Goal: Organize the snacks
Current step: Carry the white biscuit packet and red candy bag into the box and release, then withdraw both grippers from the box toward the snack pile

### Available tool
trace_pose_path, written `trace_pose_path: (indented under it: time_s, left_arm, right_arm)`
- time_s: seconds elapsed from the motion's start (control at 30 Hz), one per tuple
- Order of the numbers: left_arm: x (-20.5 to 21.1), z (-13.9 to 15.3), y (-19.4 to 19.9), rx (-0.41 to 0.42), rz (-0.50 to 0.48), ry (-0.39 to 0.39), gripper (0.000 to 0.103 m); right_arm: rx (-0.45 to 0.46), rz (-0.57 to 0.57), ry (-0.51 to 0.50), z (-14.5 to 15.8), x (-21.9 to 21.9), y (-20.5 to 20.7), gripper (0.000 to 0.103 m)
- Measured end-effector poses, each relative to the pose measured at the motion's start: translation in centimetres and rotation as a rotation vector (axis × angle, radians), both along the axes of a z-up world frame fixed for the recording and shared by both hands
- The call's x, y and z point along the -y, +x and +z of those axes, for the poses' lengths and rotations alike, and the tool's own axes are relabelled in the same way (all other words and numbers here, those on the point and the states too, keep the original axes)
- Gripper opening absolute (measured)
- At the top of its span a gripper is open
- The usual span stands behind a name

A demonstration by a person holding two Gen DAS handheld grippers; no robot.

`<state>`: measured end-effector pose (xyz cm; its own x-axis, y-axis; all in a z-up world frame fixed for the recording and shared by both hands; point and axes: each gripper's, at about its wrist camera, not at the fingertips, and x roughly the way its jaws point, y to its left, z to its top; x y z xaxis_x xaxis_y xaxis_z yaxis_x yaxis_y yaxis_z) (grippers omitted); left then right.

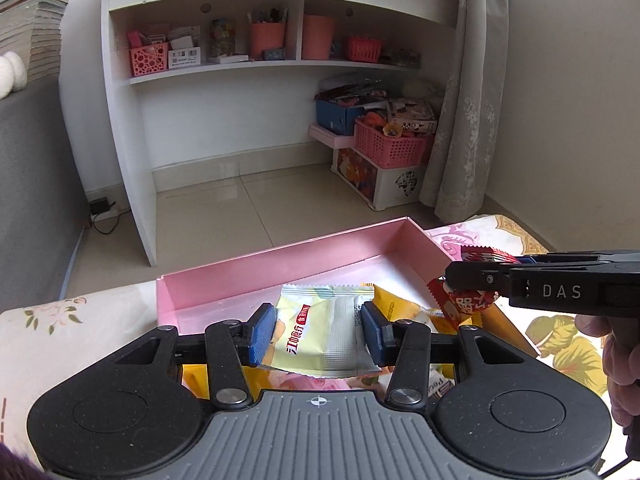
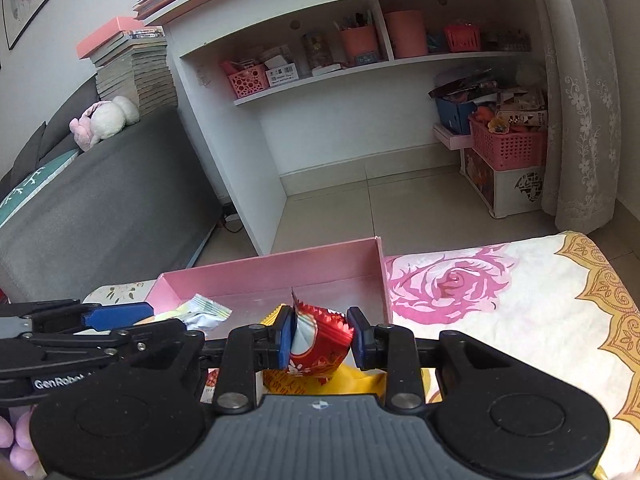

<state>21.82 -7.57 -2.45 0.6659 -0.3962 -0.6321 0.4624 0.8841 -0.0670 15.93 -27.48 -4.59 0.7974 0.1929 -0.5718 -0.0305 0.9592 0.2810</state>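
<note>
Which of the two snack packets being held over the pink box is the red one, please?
The red foil packet clamped in the right hand-held gripper; the left hand-held gripper holds a pale yellow-and-silver packet instead.

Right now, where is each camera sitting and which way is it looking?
Left wrist: sits on the left gripper, looking forward and down at the yellow snack packet it holds; a hand shows at right.
Right wrist: sits on the right gripper, looking forward and down at the red snack packet it holds; fingers show at bottom left.
Shared: the pink box, the white shelf, each other's gripper.
</note>
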Motion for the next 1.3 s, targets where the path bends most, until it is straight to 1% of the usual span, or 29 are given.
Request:
trace_pose_path:
  time_s: [0.17, 0.2, 0.23, 0.27, 0.3, 0.33, 0.37, 0.4, 0.47, 0.5, 0.53, 0.57, 0.6, 0.63, 0.7, 0.83, 0.97, 1.03, 1.1, 1.3]
  left_arm:
    - [0.6, -0.4, 0.4, 0.003, 0.007, 0.003, 0.046]
    - [0.6, -0.4, 0.5, 0.003, 0.009, 0.002, 0.045]
    - [0.6, -0.3, 0.4, 0.010, 0.007, 0.001, 0.047]
    - [0.7, -0.3, 0.2, 0.018, -0.004, 0.007, 0.048]
    - [0.9, -0.2, 0.1, 0.023, -0.014, 0.017, 0.051]
    - [1.0, -0.2, -0.1, 0.028, -0.022, 0.025, 0.059]
    - [1.0, -0.1, -0.3, 0.031, -0.027, 0.032, 0.066]
    - [1.1, -0.1, -0.5, 0.035, -0.027, 0.036, 0.068]
    - [0.9, 0.1, -0.9, 0.035, -0.021, 0.034, 0.076]
    - [0.9, 0.2, -1.1, 0.032, -0.020, 0.030, 0.078]
    - [0.8, 0.4, -1.4, 0.030, -0.021, 0.028, 0.082]
    - [0.7, 0.6, -1.6, 0.031, -0.021, 0.029, 0.084]
    - [0.6, 0.8, -1.9, 0.035, -0.022, 0.032, 0.084]
    - [0.5, 1.0, -2.3, 0.038, -0.022, 0.036, 0.086]
    - [0.2, 1.5, -2.9, 0.041, -0.018, 0.036, 0.089]
    - [-0.6, 2.4, -4.5, 0.046, -0.017, 0.020, 0.094]
    - [-1.3, 3.2, -6.4, 0.049, -0.025, 0.020, 0.095]
    - [-1.7, 3.6, -7.4, 0.048, -0.028, 0.018, 0.095]
    - [-2.2, 3.9, -8.5, 0.051, -0.030, 0.012, 0.095]
    - [-3.6, 4.5, -11.5, 0.040, -0.028, 0.006, 0.095]
  right_arm:
    - [0.001, -0.008, 0.004, 0.0, -0.1, 1.0, 0.022]
    - [0.002, -0.009, 0.006, 0.0, 0.0, 1.2, 0.024]
    - [0.005, -0.009, 0.014, 0.1, 0.0, 1.2, 0.026]
    - [0.009, -0.009, 0.026, 0.2, 0.0, 1.1, 0.027]
    - [0.013, -0.008, 0.039, 0.3, 0.1, 1.1, 0.030]
    - [0.016, -0.010, 0.047, 0.4, 0.1, 1.0, 0.043]
    - [0.022, -0.016, 0.048, 0.5, 0.1, 0.9, 0.048]
    - [0.028, -0.021, 0.041, 0.7, 0.0, 0.7, 0.055]
    - [0.028, -0.024, 0.033, 1.0, -0.1, 0.5, 0.058]
    - [0.028, -0.025, 0.031, 1.2, -0.1, 0.4, 0.061]
    - [0.030, -0.029, 0.029, 1.4, -0.1, 0.2, 0.065]
    - [0.034, -0.034, 0.028, 1.7, -0.1, -0.1, 0.068]
    - [0.036, -0.037, 0.027, 1.9, -0.1, -0.4, 0.074]
    - [0.038, -0.039, 0.028, 2.2, -0.1, -0.6, 0.078]
    - [0.041, -0.038, 0.030, 2.7, -0.1, -1.3, 0.079]
    - [0.038, -0.037, 0.017, 3.6, -0.3, -2.8, 0.085]
    - [0.035, -0.027, -0.010, 4.5, -0.6, -4.7, 0.086]
    - [0.039, -0.026, -0.021, 5.0, -0.7, -5.7, 0.089]
    - [0.043, -0.021, -0.037, 5.4, -1.0, -6.7, 0.090]
    - [0.050, 0.010, -0.103, 6.3, -2.3, -9.8, 0.092]
